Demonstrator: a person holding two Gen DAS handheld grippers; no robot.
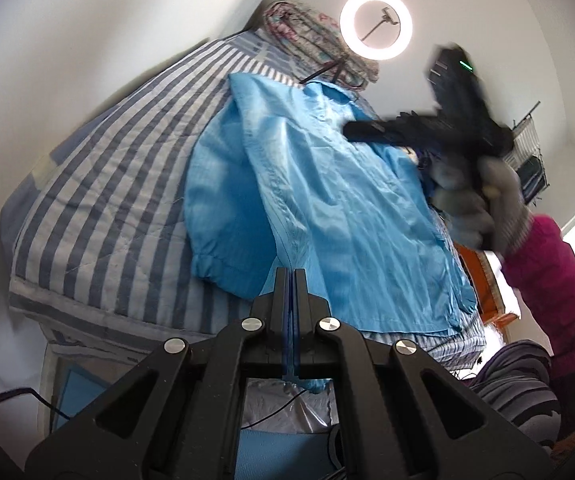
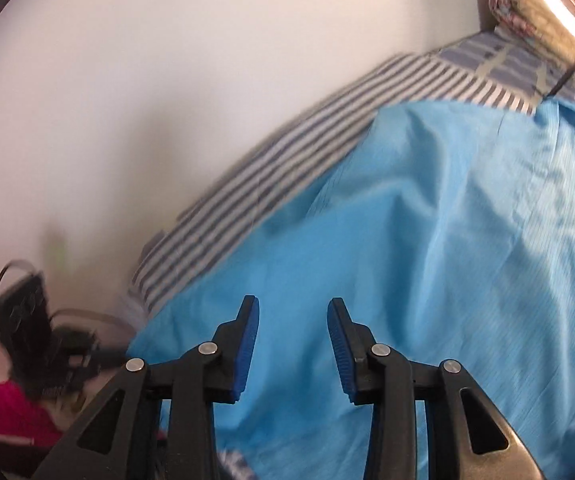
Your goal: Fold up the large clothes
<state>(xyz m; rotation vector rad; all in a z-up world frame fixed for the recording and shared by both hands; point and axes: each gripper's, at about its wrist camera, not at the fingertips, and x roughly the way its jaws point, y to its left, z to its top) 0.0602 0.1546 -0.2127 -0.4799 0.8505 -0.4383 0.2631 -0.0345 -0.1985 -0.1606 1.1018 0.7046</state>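
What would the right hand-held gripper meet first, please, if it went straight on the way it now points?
Most likely the blue garment spread on the striped bed cover. The right hand-held gripper stands open with nothing between its pads, and only that cloth lies ahead of it. How far off the cloth is, the blurred picture does not show.

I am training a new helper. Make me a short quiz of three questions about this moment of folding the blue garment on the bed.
1. True or false: the left gripper is shut on the blue garment.
2. The right gripper is: A open, B shut on cloth.
3. What pattern covers the bed?

Key: 1 true; 2 A; 3 blue and white stripes.
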